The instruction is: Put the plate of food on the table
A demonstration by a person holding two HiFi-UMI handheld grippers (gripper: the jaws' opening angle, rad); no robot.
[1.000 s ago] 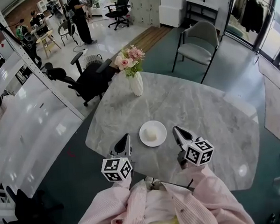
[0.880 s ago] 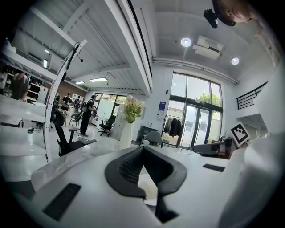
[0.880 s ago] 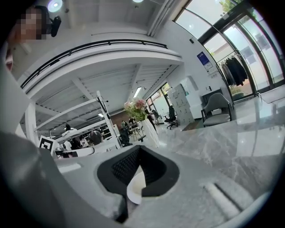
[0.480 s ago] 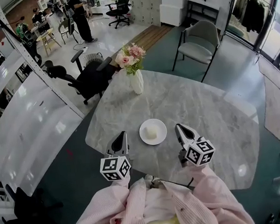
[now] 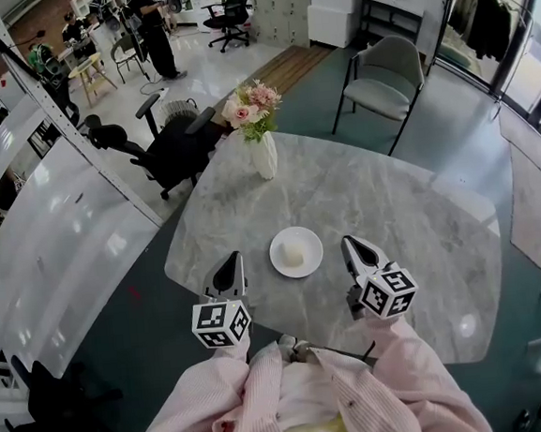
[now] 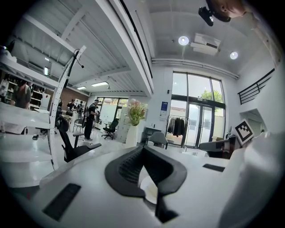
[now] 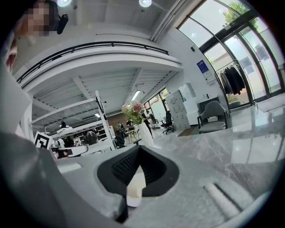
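Note:
A small white plate with a pale lump of food rests on the grey marble table, near its front edge. My left gripper hovers just left of the plate, its jaws shut and empty. On the plate's other side my right gripper is also shut, holding nothing. Neither gripper touches the plate. In the left gripper view the plate shows below the closed jaws. The right gripper view shows a pale bit of it under the closed jaws.
A white vase of pink flowers stands at the table's far left edge. A grey chair is behind the table and a black office chair to its left. People stand far back in the room.
Both grippers have drifted a little outward from the plate, the left one to the left and the right one to the right. The plate has not moved.

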